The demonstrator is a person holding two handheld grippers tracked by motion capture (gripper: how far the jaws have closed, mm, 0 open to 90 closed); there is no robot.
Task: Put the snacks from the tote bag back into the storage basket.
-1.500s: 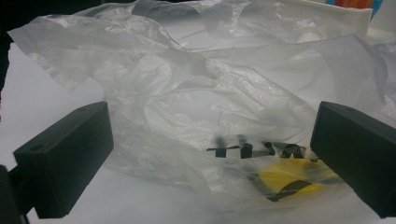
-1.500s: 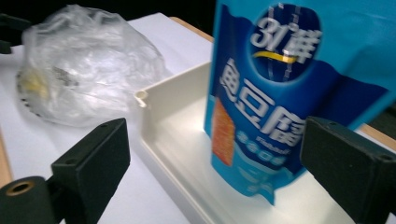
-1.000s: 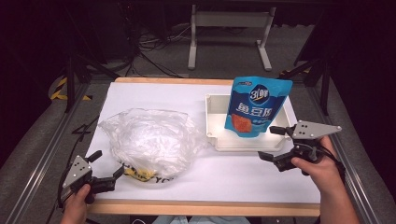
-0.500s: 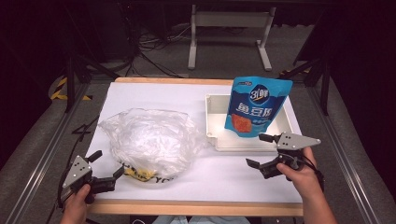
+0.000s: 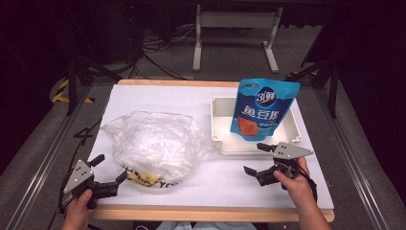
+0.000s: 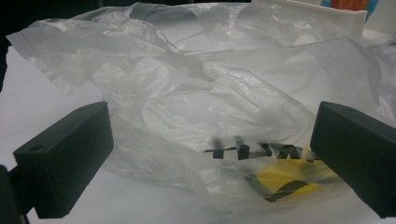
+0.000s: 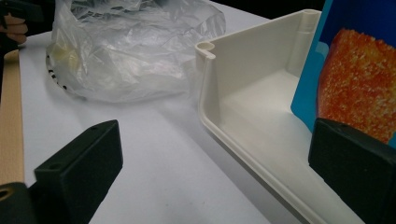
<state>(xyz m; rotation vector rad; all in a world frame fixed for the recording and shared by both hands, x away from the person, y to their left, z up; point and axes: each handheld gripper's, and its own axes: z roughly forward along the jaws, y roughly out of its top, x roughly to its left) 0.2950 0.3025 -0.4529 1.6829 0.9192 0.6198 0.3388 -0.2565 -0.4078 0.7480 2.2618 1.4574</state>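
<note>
Here the blue snack pouch (image 5: 264, 109) stands upright in the white tray (image 5: 218, 125) at the desk's right. The right gripper (image 5: 255, 158) sits just near it, fingers apart and empty, apparently released. The left gripper (image 5: 110, 168), fingers apart, faces the crumpled plastic bag (image 5: 153, 143).

Bright tabletop, dark surrounds (pics soft)

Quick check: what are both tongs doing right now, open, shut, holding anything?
Left tongs: open, empty, jaws either side of the clear plastic bag's near edge.
Right tongs: open, empty, beside the white tray with the blue pouch.
</note>
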